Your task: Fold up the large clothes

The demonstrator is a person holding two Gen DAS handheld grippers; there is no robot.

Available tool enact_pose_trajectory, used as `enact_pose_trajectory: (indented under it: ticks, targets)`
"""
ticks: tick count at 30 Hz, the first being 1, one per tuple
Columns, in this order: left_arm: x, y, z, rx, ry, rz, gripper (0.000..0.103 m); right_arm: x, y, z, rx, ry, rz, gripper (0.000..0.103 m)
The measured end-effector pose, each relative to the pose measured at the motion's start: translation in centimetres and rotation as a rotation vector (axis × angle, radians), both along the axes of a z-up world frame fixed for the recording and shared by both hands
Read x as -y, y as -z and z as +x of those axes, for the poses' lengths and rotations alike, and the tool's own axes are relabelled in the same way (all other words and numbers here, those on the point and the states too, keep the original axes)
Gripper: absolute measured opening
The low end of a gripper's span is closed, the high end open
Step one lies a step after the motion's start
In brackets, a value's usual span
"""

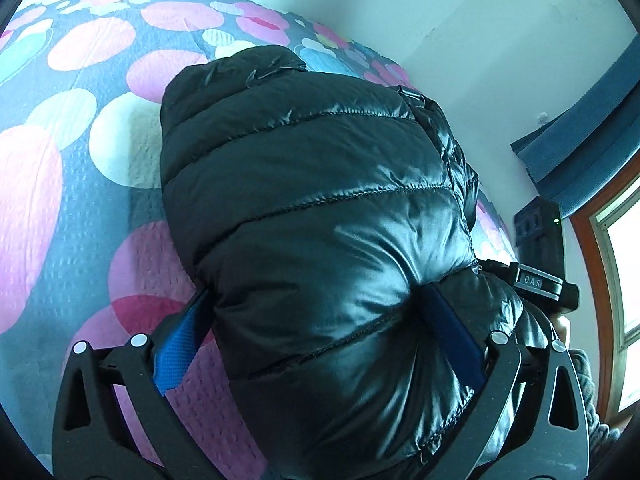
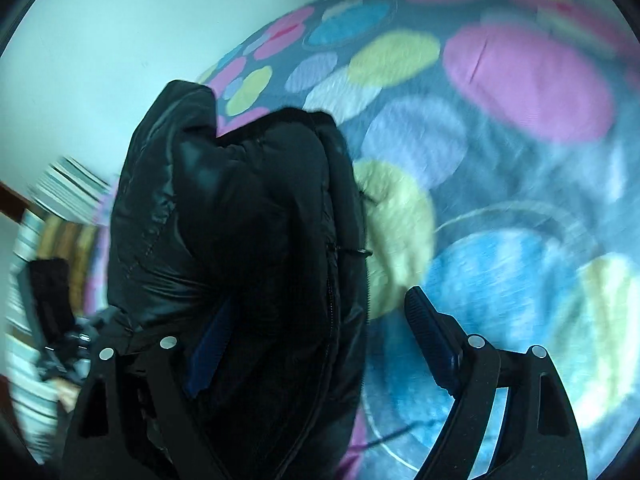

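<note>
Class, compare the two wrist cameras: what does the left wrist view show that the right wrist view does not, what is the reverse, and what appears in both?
Only the left wrist view shows the blue curtain, the wood-framed window and the shiny stitched quilting of the jacket.

Only the right wrist view shows blurred stacked books at the left edge and the jacket's zipper.

Both show the black puffer jacket bunched between the jaws of the left gripper and right gripper, the dotted quilted bedspread beneath, and the pale wall.
</note>
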State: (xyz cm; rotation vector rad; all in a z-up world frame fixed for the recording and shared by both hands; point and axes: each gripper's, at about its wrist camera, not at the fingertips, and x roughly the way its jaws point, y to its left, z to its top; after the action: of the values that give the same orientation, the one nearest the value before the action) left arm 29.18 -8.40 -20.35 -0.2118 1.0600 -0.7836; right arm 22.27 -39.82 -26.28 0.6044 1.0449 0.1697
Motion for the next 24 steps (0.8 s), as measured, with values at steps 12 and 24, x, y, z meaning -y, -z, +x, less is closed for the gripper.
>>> enact_pose_trajectory:
  ticks: [12,24]
  targets:
    - [-0.4,-1.6,-1.2,0.04,0.001,-0.009,0.096,-1.5,0.0,0.0,0.079,-0.043,0.171,0.045]
    - [-3.5,-3.7,-2.0,0.108,-0.052,0.027,0.094,-5.5,-0.9,2.4,0.118,-0.1,0.2,0.039]
